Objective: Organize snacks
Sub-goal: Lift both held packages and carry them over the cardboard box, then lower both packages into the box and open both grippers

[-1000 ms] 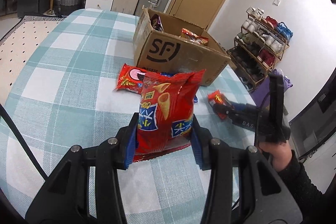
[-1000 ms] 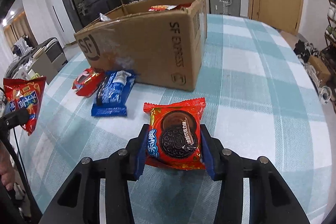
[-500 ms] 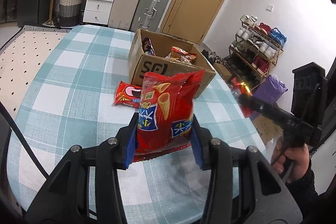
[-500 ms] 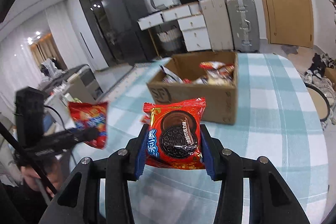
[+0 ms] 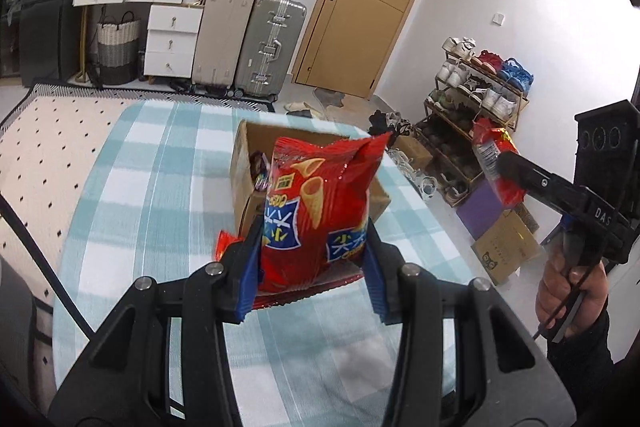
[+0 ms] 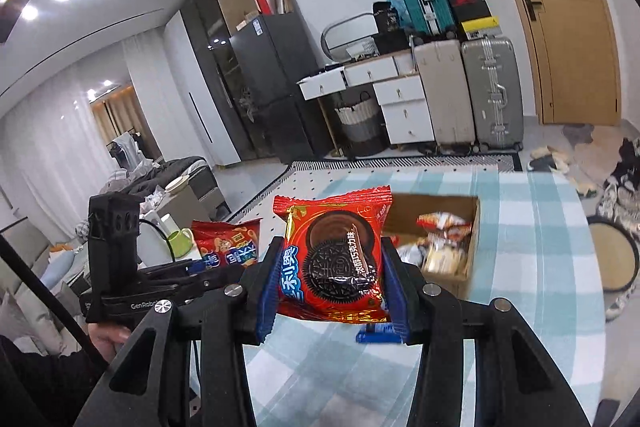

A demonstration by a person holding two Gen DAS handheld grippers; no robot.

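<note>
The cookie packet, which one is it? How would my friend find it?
Start at the checked tablecloth with the cardboard box. In front of it, the right gripper holds a red cookie packet. Unlike the red cone-snack bag beside it, it shows a round black cookie.

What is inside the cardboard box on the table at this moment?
The cardboard box is open and already holds several snack packets, mostly pale and red wrappers. The cookie packet held in the right gripper covers the box's left part, so the contents there cannot be seen.
</note>
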